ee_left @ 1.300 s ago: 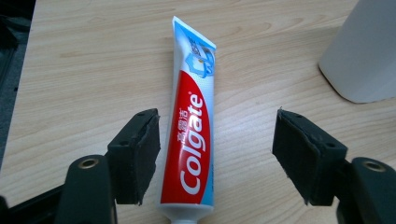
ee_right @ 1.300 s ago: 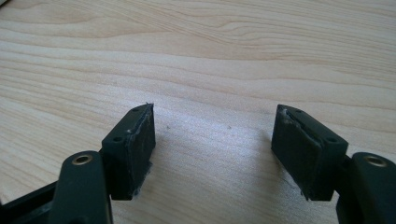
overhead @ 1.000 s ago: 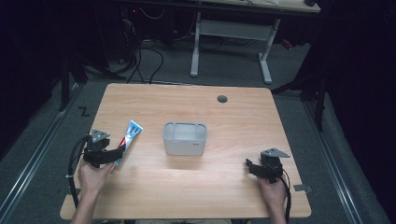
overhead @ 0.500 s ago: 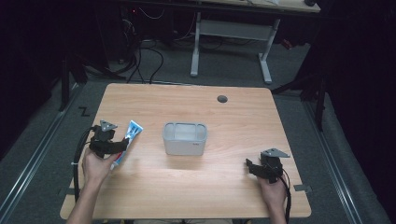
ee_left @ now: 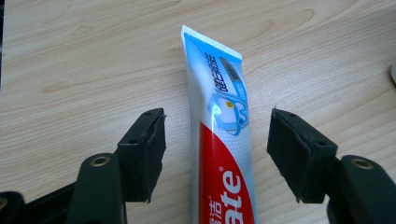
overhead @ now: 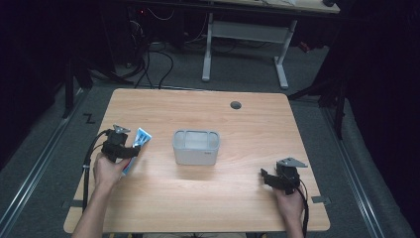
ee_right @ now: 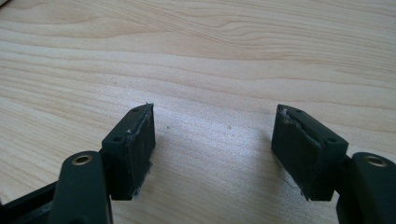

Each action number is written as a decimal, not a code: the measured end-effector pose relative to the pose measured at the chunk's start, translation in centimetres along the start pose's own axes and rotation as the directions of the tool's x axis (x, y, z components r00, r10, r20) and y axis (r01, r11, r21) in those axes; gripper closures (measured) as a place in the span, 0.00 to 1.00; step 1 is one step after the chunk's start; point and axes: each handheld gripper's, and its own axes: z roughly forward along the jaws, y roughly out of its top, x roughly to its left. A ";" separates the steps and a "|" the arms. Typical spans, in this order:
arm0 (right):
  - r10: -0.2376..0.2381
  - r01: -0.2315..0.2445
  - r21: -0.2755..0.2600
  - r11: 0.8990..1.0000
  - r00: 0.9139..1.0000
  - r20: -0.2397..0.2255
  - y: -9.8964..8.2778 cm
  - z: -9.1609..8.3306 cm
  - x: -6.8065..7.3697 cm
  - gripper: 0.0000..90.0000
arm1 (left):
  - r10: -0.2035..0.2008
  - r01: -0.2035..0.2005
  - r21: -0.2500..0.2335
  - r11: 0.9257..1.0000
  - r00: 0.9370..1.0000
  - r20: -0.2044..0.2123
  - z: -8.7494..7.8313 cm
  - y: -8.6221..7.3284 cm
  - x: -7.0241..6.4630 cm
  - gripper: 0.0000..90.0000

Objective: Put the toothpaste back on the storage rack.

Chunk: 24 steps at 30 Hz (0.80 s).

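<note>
The high view looks forward and down over the whole table (overhead: 198, 198). Both gripper views sit low and close, skimming its wood; the left shares the toothpaste tube (ee_left: 219, 140) with the high view.

We are looking at a table (overhead: 247, 198) of pale wood grain, smooth with a soft sheen. At the centre of the left gripper view, a toothpaste tube (ee_left: 219, 154) is showing glossy printed plastic. The pads (ee_right: 133, 149) are looking like matt black rubber with rough edges. The bin (overhead: 196, 147) mid-frame is appearing as dull grey plastic.
</note>
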 end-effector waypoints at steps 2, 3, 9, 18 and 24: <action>0.000 0.000 0.000 1.000 1.000 0.000 0.0 0.0 0.0 0.34 | 0.000 0.000 0.004 1.000 1.000 0.000 0.3 0.0 -0.1 0.42; 0.000 0.000 0.000 1.000 1.000 0.000 0.0 0.0 0.0 0.34 | 0.006 -0.006 0.009 1.000 1.000 0.001 0.6 0.0 -0.3 0.42; 0.001 -0.001 0.000 1.000 1.000 0.000 0.0 0.0 0.0 0.34 | 0.018 -0.018 0.053 0.998 1.000 -0.013 1.8 -0.1 -0.5 0.43; 0.001 -0.001 0.000 1.000 1.000 0.000 0.0 0.0 0.0 0.34 | 0.008 -0.004 0.091 0.996 0.999 -0.033 2.4 -0.1 -0.4 0.48; -0.001 0.001 0.000 1.000 1.000 0.000 0.0 0.0 0.0 0.34 | 0.006 -0.001 0.108 0.994 0.999 -0.038 2.8 -0.1 -0.6 0.53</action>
